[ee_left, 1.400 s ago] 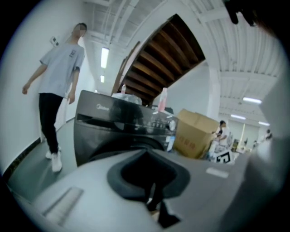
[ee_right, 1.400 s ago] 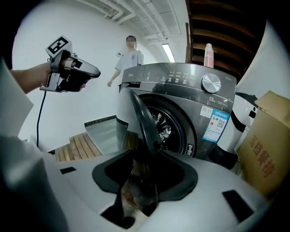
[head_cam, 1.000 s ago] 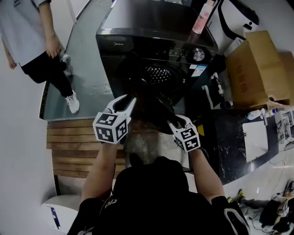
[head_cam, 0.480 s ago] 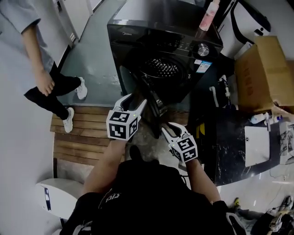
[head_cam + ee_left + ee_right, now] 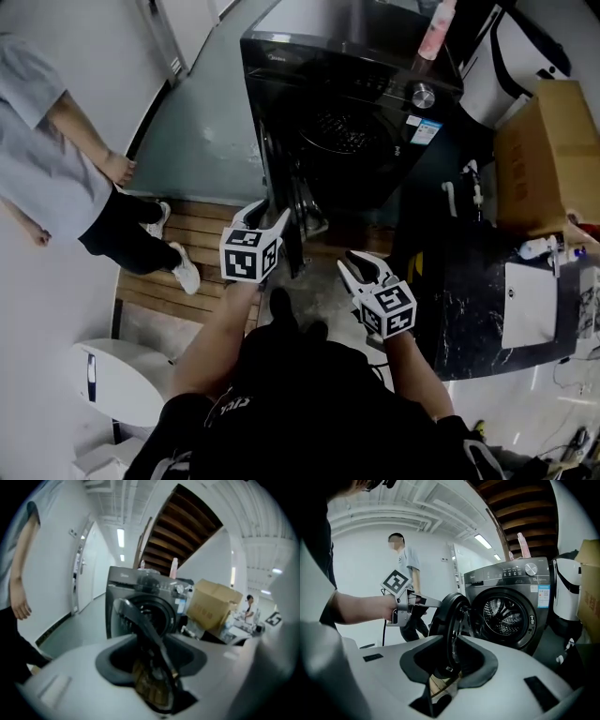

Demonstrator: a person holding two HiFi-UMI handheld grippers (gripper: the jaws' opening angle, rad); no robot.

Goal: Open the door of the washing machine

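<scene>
Two empty claws narrowing: left claw (image 5: 262, 217) wide at door edge (image 5: 442, 620), right claw (image 5: 353, 262) half-open.

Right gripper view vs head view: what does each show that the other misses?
Only the right gripper view: the ceiling light strips, and the door reading as a round ring rather than an edge.
Only the head view: the right gripper itself, whose jaws have just been closing with nothing between them, and a white rounded container on the floor.
Both: the washing machine with its door swung open, the drum, the pink bottle on top, and a bystander.
</scene>
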